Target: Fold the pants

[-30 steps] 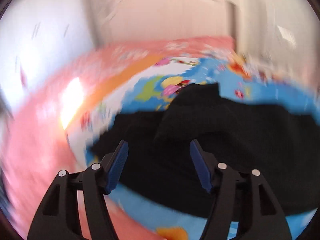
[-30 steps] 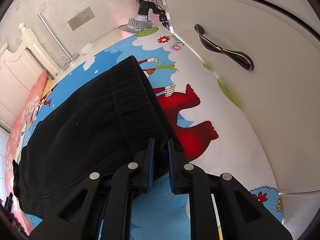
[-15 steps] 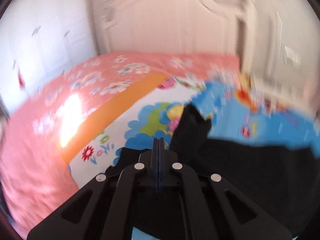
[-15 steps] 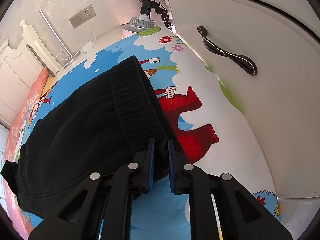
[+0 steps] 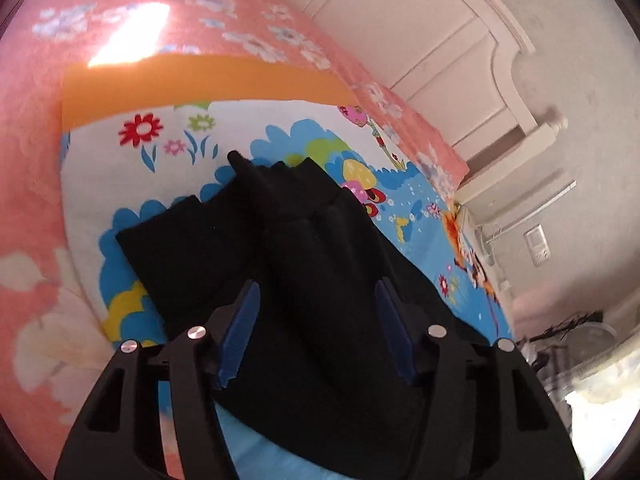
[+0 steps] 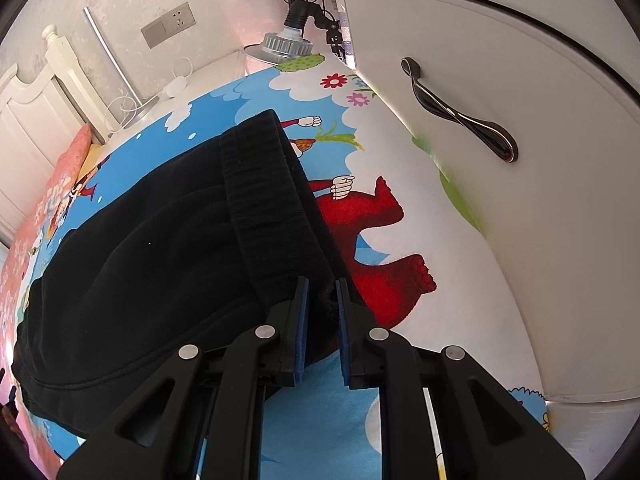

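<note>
Black pants (image 6: pixel 160 248) lie on the cartoon bedspread (image 6: pixel 400 152).
Right gripper (image 6: pixel 320 296) pinches the waistband; the legs run away from it. Left gripper (image 5: pixel 318 312) is opening above the cloth, holding nothing.

Right gripper (image 6: pixel 320 300) points down at bed, blue pads nearly closed, pinching waistband (image 6: pixel 272 208) corner of black pants (image 6: pixel 140 264). Pants spread leftward over cartoon sheet (image 6: pixel 384 148): blue ground, white clouds, red figure (image 6: pixel 376 248) just right of waistband, flowers near top. Ribbed waistband runs from the pads up toward far edge of bed. White cupboard door (image 6: pixel 540 200) with dark curved handle (image 6: pixel 460 112) at right. Lamp (image 6: pixel 286 42) at bed's far edge. Wall socket (image 6: pixel 168 24) and white headboard (image 6: pixel 36 120) upper left. Pink bedding (image 6: pixel 24 248) along left edge
</note>
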